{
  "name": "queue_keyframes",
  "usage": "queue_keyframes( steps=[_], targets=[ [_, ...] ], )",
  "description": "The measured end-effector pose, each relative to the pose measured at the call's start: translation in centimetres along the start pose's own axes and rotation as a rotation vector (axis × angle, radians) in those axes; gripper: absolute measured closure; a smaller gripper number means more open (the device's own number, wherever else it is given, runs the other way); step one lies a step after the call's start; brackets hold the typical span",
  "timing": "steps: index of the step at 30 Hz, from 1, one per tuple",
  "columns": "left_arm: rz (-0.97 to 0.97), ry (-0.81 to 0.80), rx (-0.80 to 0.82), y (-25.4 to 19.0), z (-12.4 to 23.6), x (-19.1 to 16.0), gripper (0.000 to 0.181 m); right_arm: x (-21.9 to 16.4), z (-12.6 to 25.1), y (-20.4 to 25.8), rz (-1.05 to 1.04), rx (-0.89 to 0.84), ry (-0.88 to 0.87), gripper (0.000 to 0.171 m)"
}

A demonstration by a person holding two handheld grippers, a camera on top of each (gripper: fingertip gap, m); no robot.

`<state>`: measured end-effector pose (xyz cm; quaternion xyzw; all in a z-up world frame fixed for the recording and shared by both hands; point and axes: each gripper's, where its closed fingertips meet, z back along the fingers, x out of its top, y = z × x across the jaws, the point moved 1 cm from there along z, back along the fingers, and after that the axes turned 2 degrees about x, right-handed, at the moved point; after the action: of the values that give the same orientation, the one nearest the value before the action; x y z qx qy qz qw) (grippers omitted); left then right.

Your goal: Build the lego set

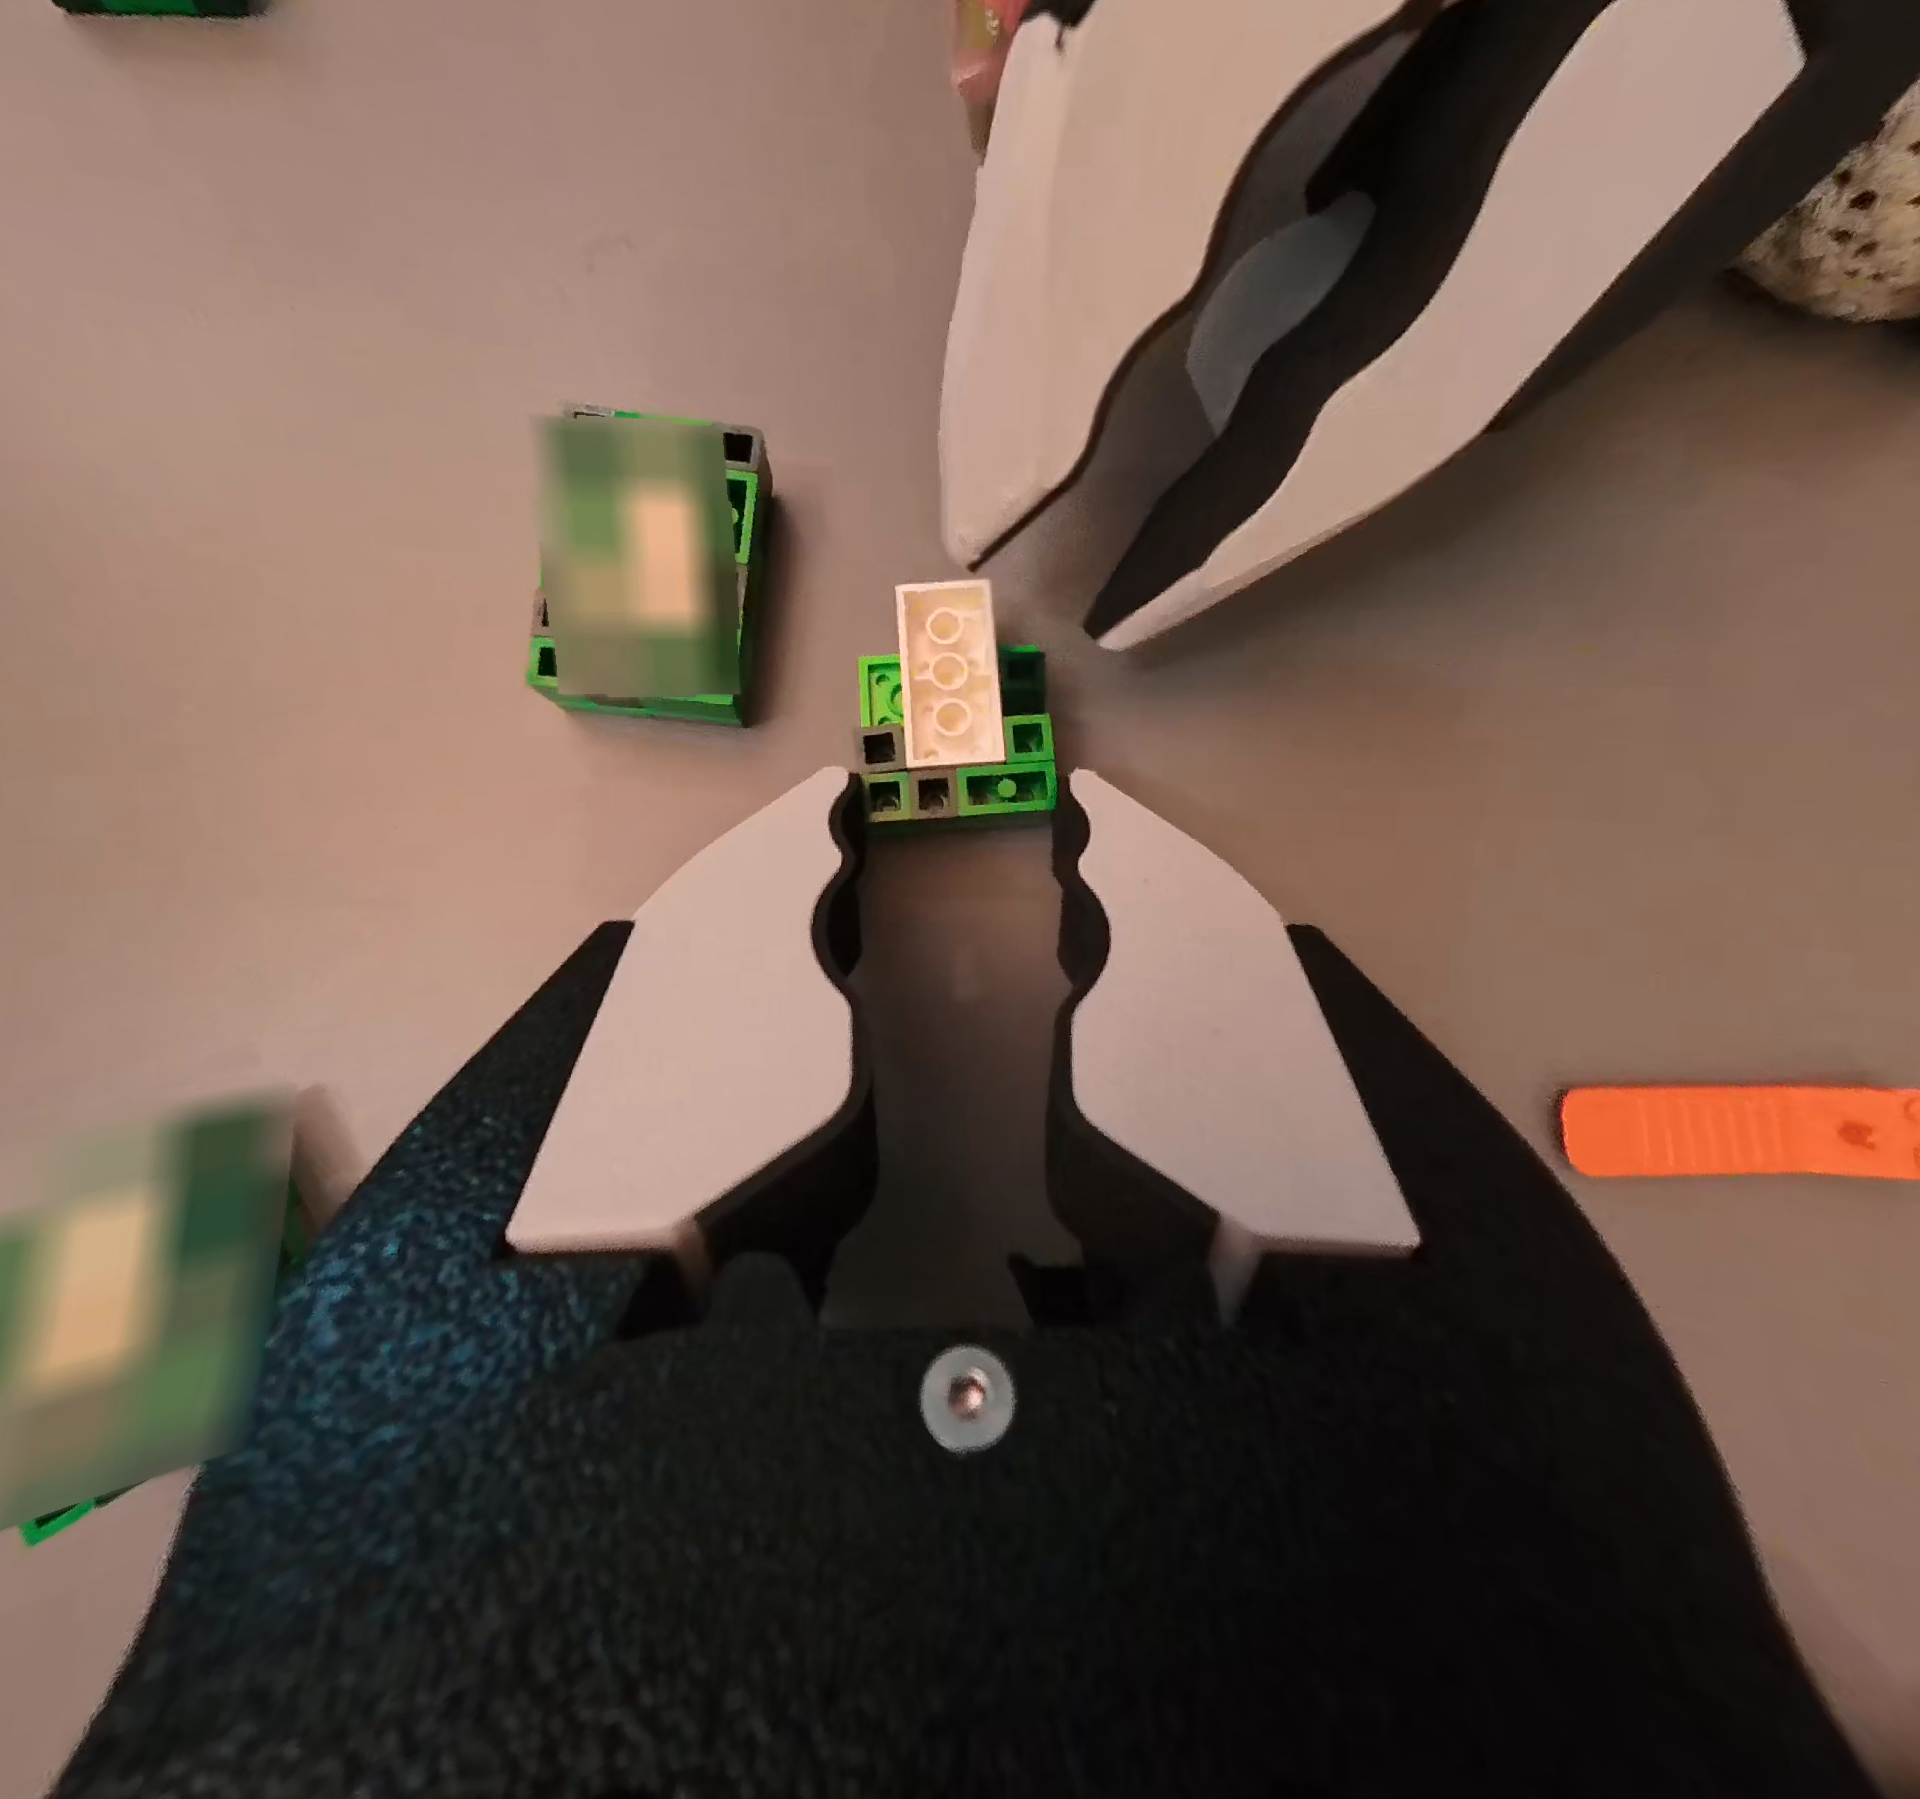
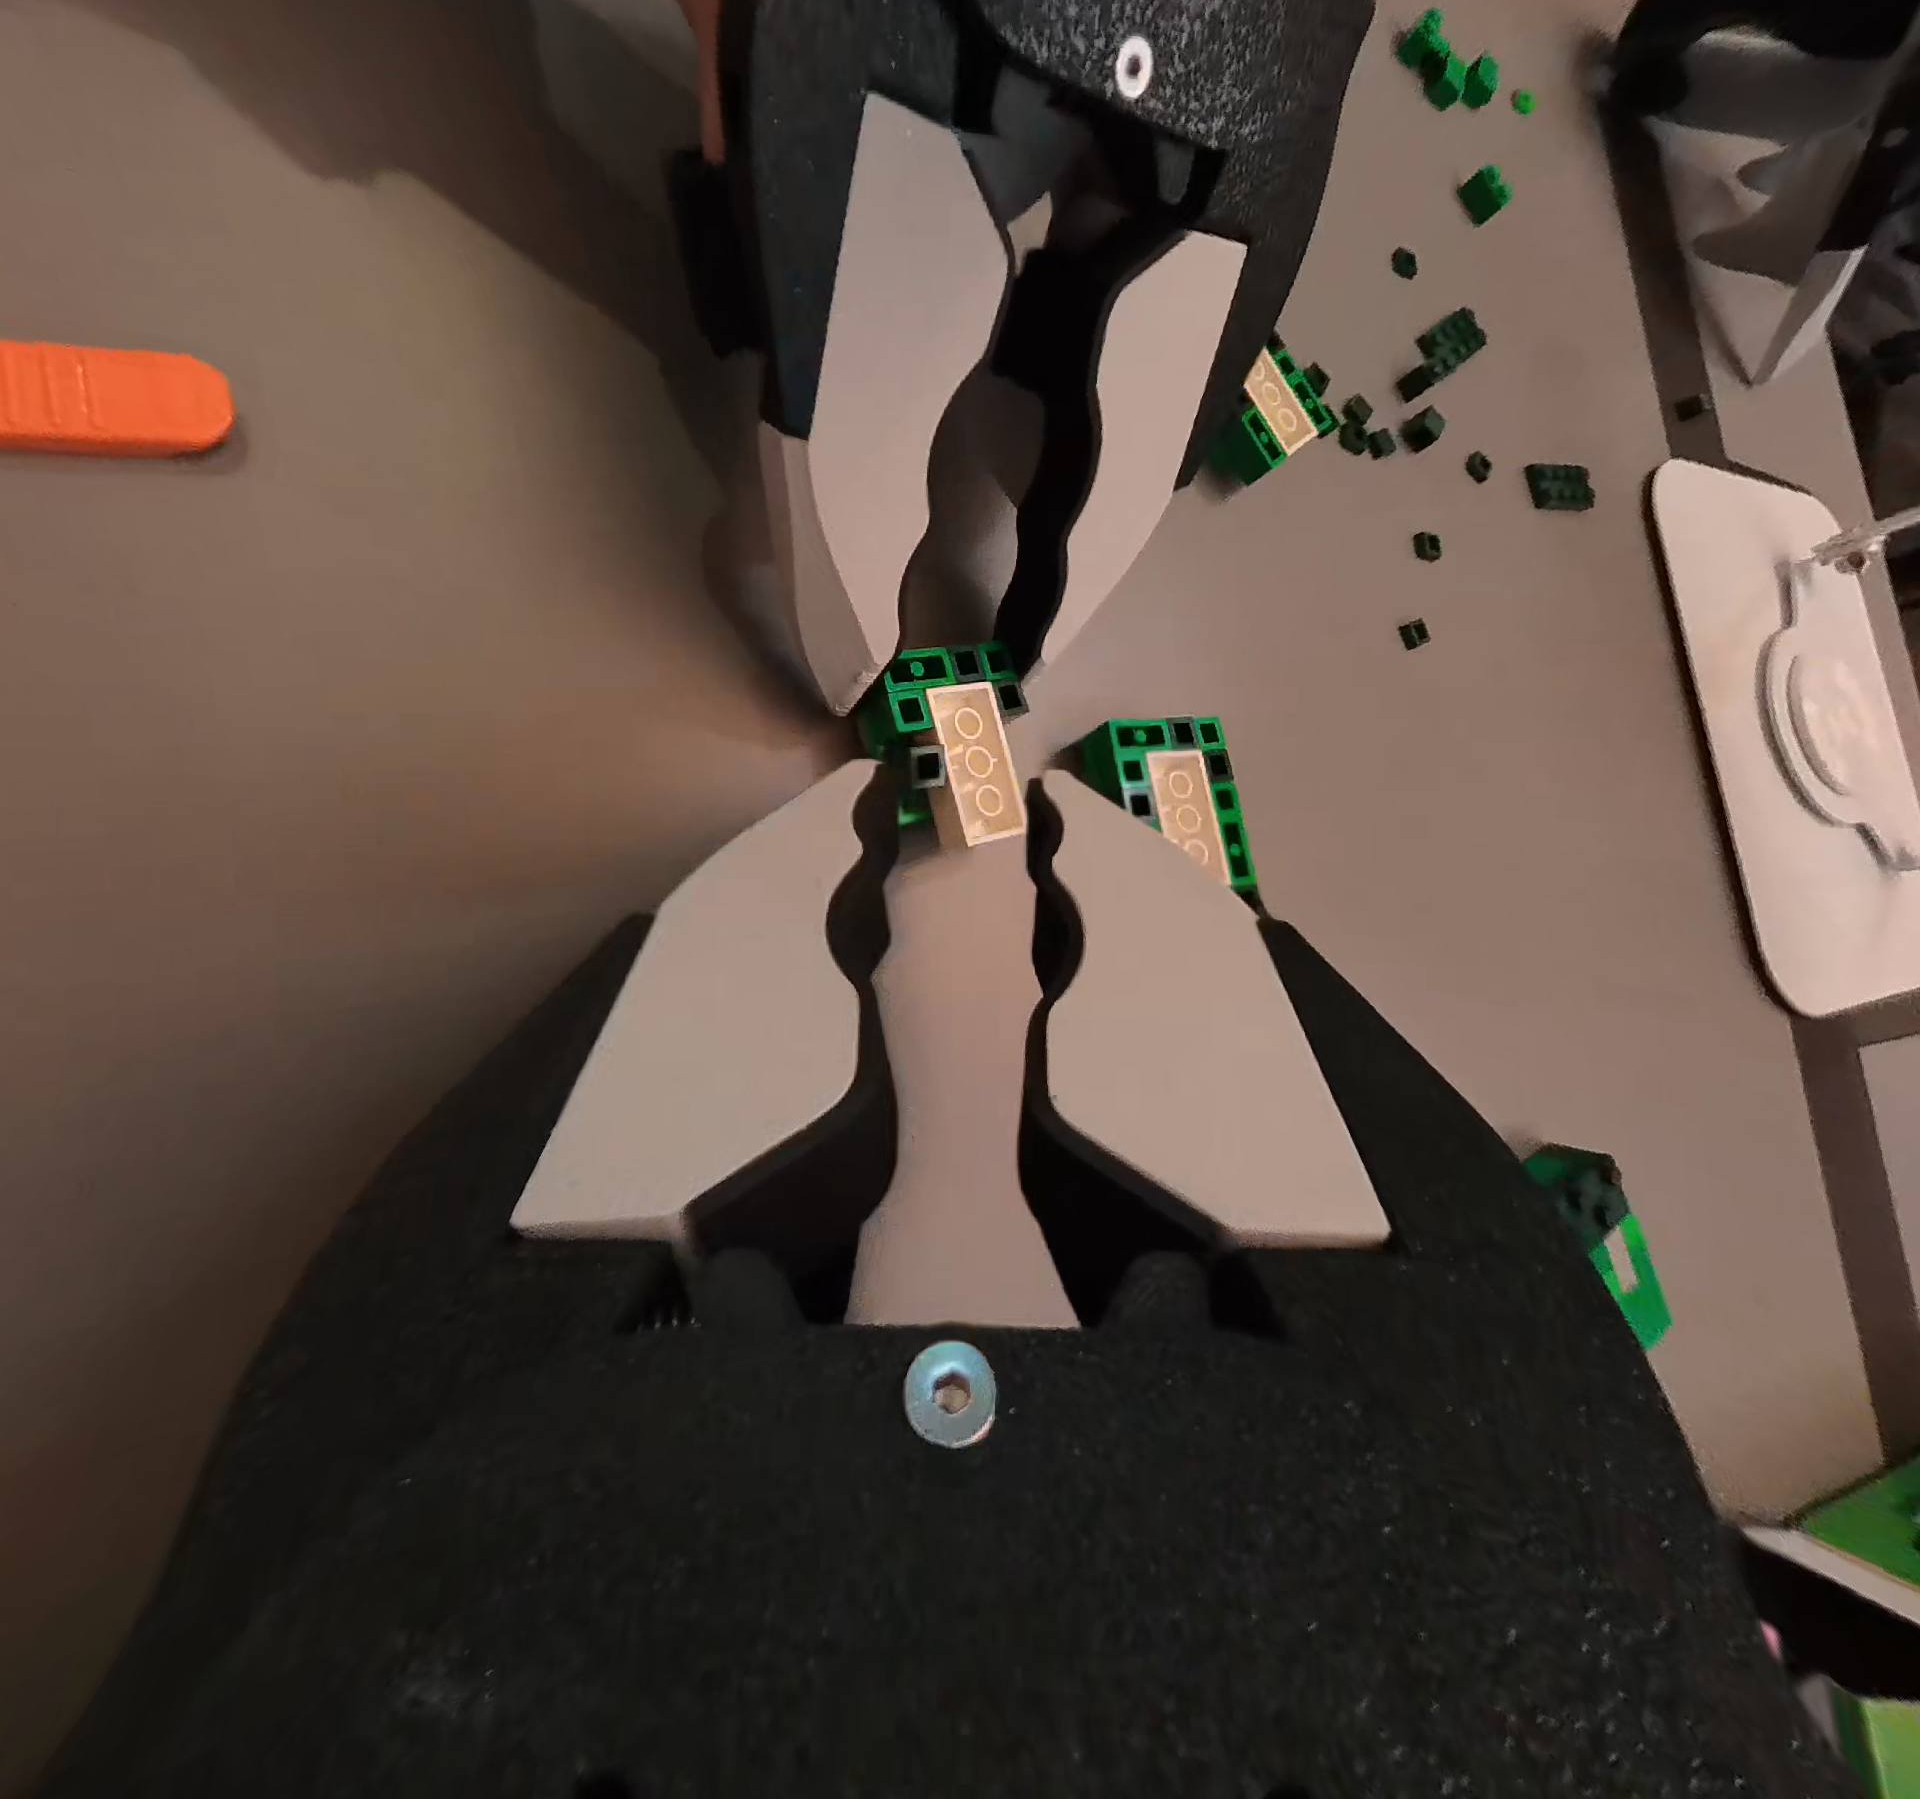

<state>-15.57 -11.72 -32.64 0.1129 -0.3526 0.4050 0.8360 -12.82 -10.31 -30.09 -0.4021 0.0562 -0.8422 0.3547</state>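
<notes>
A small green brick assembly (image 1: 997, 791) with a white brick (image 1: 951, 674) on top sits on the grey table. My left gripper (image 1: 961, 788) is shut on the assembly's near row, one fingertip on each side. In the right wrist view the same assembly (image 2: 909, 700) sits between the left gripper's (image 2: 940, 684) tips. My right gripper (image 2: 951, 778) is open, its tips on either side of the white brick's (image 2: 977, 773) near end without touching it. In the left wrist view it (image 1: 1034, 601) comes in from the upper right.
A second green and white assembly (image 2: 1174, 793) lies just right of my right gripper, a third (image 2: 1273, 409) farther off. Loose dark green bricks (image 2: 1444, 357) are scattered at the right. An orange brick separator (image 2: 104, 399) lies left. A white stand (image 2: 1714, 606) is at the right edge. The tips of both grippers are at nearly the same place. From either gripper's tips it is about 12 cm to the orange brick separator (image 2: 104, 399). The left camera catches it too, in the left wrist view (image 1: 1641, 1117).
</notes>
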Motion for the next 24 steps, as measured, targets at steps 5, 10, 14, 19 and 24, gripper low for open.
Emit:
queue_keyframes(
  steps=[5,10,14,19,24],
  targets=[
    [0.03,-0.03,-0.024,0.1,0.1,0.1,0.147,-0.4,-0.5,1.8,0.157,-0.06,-0.035,0.148],
    [-0.017,-0.001,0.014,0.1,0.0,0.0,0.147,0.7,-0.3,1.2,-0.042,-0.048,-0.134,0.168],
    [-0.043,0.01,0.031,0.1,-0.1,-0.1,0.147,0.8,-0.2,0.4,-0.27,0.029,-0.199,0.171],
    [-0.068,0.008,0.037,0.1,-0.1,-0.1,0.147,0.2,-0.2,0.2,-0.352,0.087,-0.221,0.171],
    [-0.068,-0.009,0.04,0.4,-0.1,0.0,0.147,0.4,1.0,-1.1,-0.26,-0.028,-0.276,0.171]
  ],
)
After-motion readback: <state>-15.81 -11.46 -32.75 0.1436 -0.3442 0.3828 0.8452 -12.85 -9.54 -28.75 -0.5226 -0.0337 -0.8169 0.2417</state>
